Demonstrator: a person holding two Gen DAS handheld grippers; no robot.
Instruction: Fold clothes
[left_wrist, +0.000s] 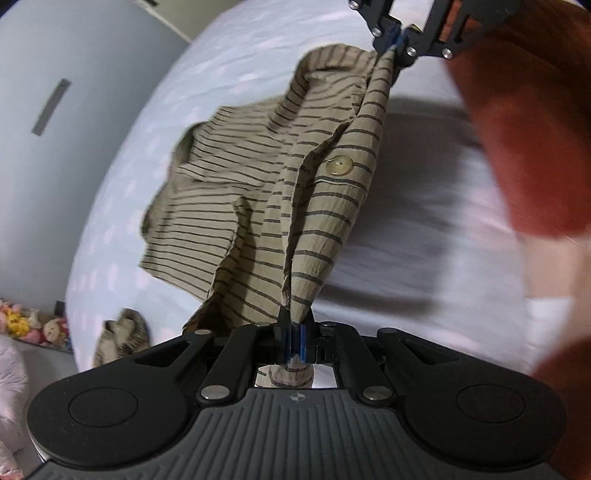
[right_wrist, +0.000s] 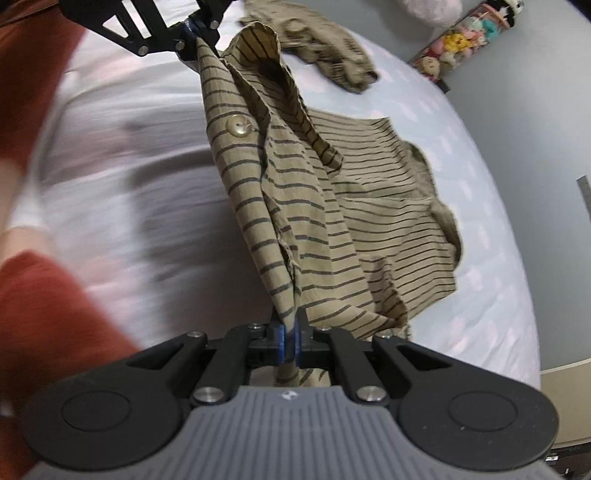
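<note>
Where each wrist view begins, nearest the lens, a gripper is pressed together on cloth: the left gripper pinches one end of a hem of a tan striped shirt, and the right gripper pinches the other end of the same edge, a tuft of fabric poking back between its blue-lined fingers.

Between the two grippers, the shirt edge is held taut and lifted off the bed. One pale button sits on the raised placket, midway along the stretched edge; it shows again in the right wrist view.

Beyond the lifted edge, the rest of the shirt drapes down and lies rumpled on the pale, faintly patterned bedsheet, stripes running across its width.

Farther off on the bed, apart from the shirt, lies a second crumpled tan garment, seen also at the near left of the left wrist view.

Beside the taut edge, blurred: the person's white top and rust-red sleeves.

Past the bed's edge, on the floor by the grey wall, a row of small plush toys.
</note>
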